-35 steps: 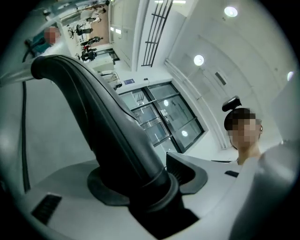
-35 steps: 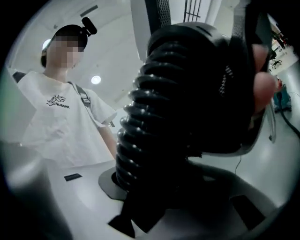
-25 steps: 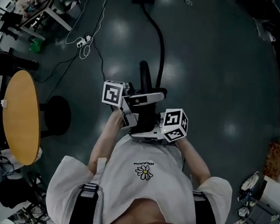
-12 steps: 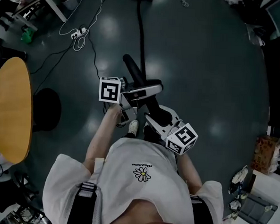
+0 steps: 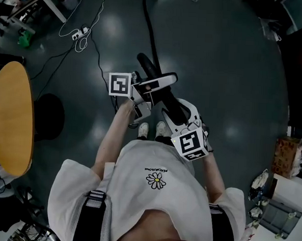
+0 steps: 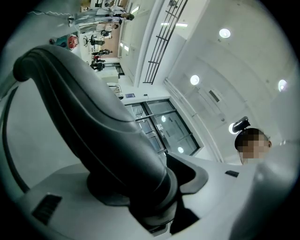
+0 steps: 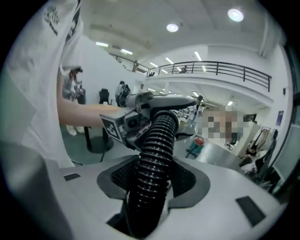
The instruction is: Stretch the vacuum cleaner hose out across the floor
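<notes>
The black vacuum hose [image 5: 145,25] runs across the dark floor from the top edge to a thick black handle [image 5: 150,67]. My left gripper [image 5: 161,82] is shut on that smooth curved handle [image 6: 93,117], which fills the left gripper view. Just below it, my right gripper [image 5: 173,109] sits round the ribbed hose [image 7: 154,159]. Its jaws have just been opening. The hose lies between them, with the textured pads [image 7: 183,177] showing on both sides. In the right gripper view the left gripper's marker cube [image 7: 115,126] is just beyond.
A round wooden table [image 5: 11,119] and a black stool base [image 5: 49,117] stand at the left. White cables and a power strip [image 5: 77,34] lie at the upper left. Boxes and clutter [image 5: 286,156] line the right edge. The person's white shoes [image 5: 144,128] are under the grippers.
My right gripper has rolled over and swung in under the left one, onto the hose. The left gripper and the handle have shifted away from the body, and the hose lies straighter.
</notes>
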`<state>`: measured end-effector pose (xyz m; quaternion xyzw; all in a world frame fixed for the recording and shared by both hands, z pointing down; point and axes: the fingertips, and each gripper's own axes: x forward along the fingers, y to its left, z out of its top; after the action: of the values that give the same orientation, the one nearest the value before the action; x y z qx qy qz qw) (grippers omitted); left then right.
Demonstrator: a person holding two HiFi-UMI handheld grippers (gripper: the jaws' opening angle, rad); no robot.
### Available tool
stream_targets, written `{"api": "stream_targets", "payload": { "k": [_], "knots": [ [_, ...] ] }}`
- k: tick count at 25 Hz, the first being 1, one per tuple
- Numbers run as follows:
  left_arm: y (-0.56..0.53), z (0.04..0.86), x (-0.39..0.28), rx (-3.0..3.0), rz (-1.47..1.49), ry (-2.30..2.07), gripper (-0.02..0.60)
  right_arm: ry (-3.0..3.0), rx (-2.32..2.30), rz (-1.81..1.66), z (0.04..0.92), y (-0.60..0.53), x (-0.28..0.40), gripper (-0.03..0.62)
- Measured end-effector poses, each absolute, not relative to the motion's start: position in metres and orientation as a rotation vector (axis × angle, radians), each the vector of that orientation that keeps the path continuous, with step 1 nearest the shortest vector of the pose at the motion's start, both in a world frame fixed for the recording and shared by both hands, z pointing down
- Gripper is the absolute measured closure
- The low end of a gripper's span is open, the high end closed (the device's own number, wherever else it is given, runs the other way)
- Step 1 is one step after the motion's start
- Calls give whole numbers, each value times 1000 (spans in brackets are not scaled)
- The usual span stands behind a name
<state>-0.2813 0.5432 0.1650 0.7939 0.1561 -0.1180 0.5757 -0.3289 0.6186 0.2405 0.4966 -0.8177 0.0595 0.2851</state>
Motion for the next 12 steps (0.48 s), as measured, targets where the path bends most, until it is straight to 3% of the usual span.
{"api": "stream_targets", "payload": {
  "k": [6, 10, 12],
  "knots": [
    [537, 168, -274, 1911, -276, 286, 350, -2286, 1458, 282, 227, 628, -301, 414],
    [545, 184, -279, 1951, -158, 274, 350, -2548, 1630, 744, 205, 628, -253, 416],
    [572, 212, -280, 2030, 24, 277, 350, -2695, 1463, 1105, 209, 615, -236, 416]
  ]
}}
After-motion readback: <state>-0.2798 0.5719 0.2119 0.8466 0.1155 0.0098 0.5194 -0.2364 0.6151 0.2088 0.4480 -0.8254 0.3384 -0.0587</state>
